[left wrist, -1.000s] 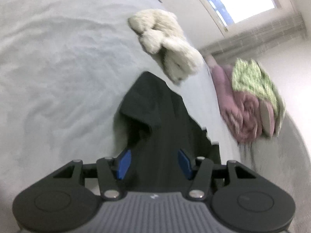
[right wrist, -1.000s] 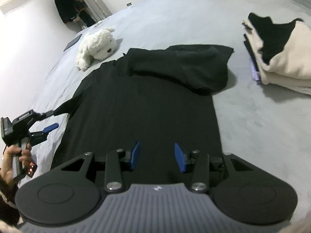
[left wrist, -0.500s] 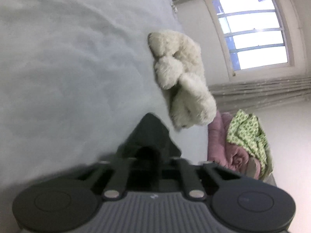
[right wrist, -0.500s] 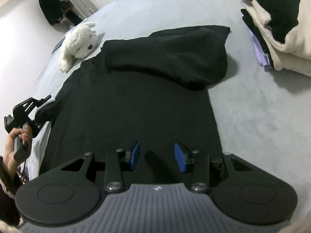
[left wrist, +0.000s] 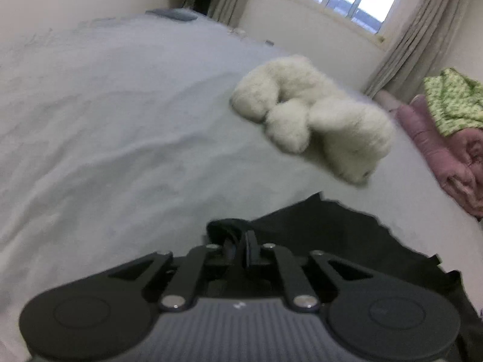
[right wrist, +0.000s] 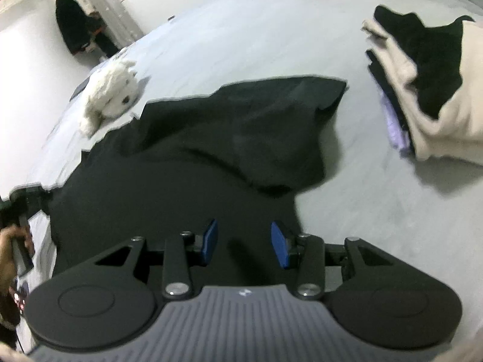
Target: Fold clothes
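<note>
A black shirt (right wrist: pixel 196 166) lies spread on the grey bed (right wrist: pixel 347 211), its far part folded over itself. My right gripper (right wrist: pixel 244 241) hovers over the shirt's near hem; its jaws are opening, with nothing pinched between the blue pads. My left gripper (left wrist: pixel 241 238) is closed on a bunched edge of the black shirt (left wrist: pixel 332 235) at its left side; the jaws are easing apart slightly, but fabric still sits pressed between them. In the right wrist view, the left gripper (right wrist: pixel 27 196) shows at the far left, held by a hand (right wrist: pixel 12 241).
A white plush toy (left wrist: pixel 311 114) lies on the bed just beyond the shirt's left corner. A stack of folded clothes (right wrist: pixel 437 90) sits to the right of the shirt. A pink blanket (left wrist: pixel 437 150) and a green cloth (left wrist: pixel 452 99) lie at the far side.
The left gripper went from open around the sleeve to closed on it, then rolled upright and drew the fabric along. The right gripper slid forward and lower over the hem.
</note>
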### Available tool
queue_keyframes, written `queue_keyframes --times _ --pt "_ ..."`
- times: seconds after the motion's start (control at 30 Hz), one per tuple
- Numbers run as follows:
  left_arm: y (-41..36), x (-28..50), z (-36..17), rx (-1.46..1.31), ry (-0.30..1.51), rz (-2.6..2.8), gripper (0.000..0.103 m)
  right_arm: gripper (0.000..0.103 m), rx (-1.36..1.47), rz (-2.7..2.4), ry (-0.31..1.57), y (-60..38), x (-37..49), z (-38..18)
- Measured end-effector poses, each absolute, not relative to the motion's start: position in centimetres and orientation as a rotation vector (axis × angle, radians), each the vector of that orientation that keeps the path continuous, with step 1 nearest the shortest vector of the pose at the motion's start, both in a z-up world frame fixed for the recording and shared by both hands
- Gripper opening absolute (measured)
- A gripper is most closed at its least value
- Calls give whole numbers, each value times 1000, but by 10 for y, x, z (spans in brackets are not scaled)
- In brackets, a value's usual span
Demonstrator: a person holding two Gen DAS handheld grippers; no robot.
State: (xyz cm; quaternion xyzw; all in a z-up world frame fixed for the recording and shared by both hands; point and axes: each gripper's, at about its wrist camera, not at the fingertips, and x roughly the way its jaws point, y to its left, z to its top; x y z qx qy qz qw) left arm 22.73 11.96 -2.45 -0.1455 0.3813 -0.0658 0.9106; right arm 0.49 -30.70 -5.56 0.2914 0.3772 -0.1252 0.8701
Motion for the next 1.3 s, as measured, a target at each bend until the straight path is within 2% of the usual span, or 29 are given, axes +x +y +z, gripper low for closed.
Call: queue_keyframes --times 0.03,0.17,0.33,0.63,0.73,0.77,0.8,0.83,0.87,1.0,1.1,1.3 --pt "123 228 -24 -300 788 -128 10 50 610 -266 775 -312 7 -52" --pt "125 238 -18 -275 772 -123 40 53 578 -275 715 -330 25 -34" --pt "114 266 -13 -245 803 -203 44 54 500 -284 698 -349 74 -26" --pt "73 295 -28 -159 862 -344 46 54 383 -320 803 -365 144 -63" --pt "62 294 -34 -137 861 -366 41 52 296 -326 835 -358 151 -76" --pt "59 293 -35 -126 862 -363 23 41 255 -326 837 -353 152 -79" --pt "57 292 -36 -115 862 -360 4 18 214 -326 840 -349 153 -82" --pt "55 291 -37 -107 860 -356 3 6 179 -324 845 -344 155 -83" --pt "54 289 -35 -107 846 -346 3 1 154 -324 852 -341 156 -82" --pt "57 280 -17 -119 713 -301 2 1 16 -443 728 -332 154 -59" --pt "61 276 -10 -123 645 -289 2 1 32 -527 617 -343 147 -44" --pt "46 289 -35 -5 809 -292 3 3 63 -474 813 -358 163 -82"
